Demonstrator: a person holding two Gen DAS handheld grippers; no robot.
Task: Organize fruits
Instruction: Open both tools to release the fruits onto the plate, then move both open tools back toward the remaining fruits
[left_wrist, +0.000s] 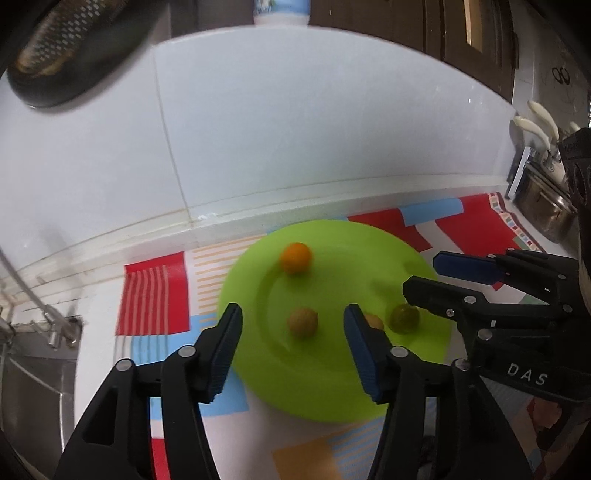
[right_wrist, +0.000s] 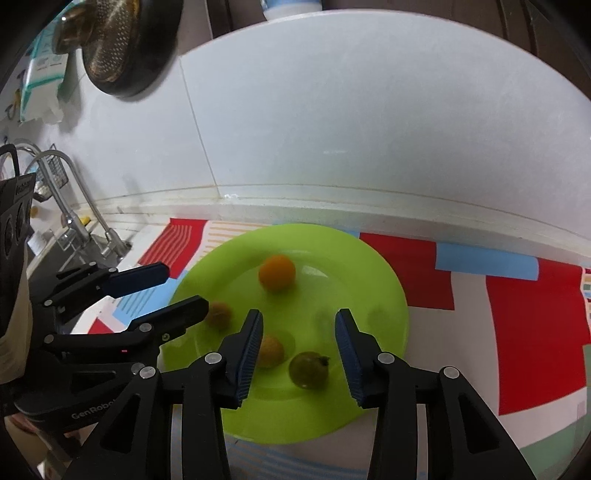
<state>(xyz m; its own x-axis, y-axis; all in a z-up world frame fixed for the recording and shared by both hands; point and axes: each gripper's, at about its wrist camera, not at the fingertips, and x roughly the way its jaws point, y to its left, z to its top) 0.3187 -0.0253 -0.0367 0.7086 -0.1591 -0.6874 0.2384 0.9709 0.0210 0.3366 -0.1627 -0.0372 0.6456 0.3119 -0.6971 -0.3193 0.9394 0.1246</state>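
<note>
Four small round fruits lie on round lime-green plastic plate; left gripper and right gripper both spread, empty. Advice: centre jaws, close gently.

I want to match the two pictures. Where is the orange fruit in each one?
Left wrist view: the orange fruit lies on the far side of the green plate, beyond the open left hand-held gripper.
Right wrist view: the orange fruit lies in the plate's far half, beyond the open right hand-held gripper.
Shared landmark: the green plate under all the fruits.
</note>
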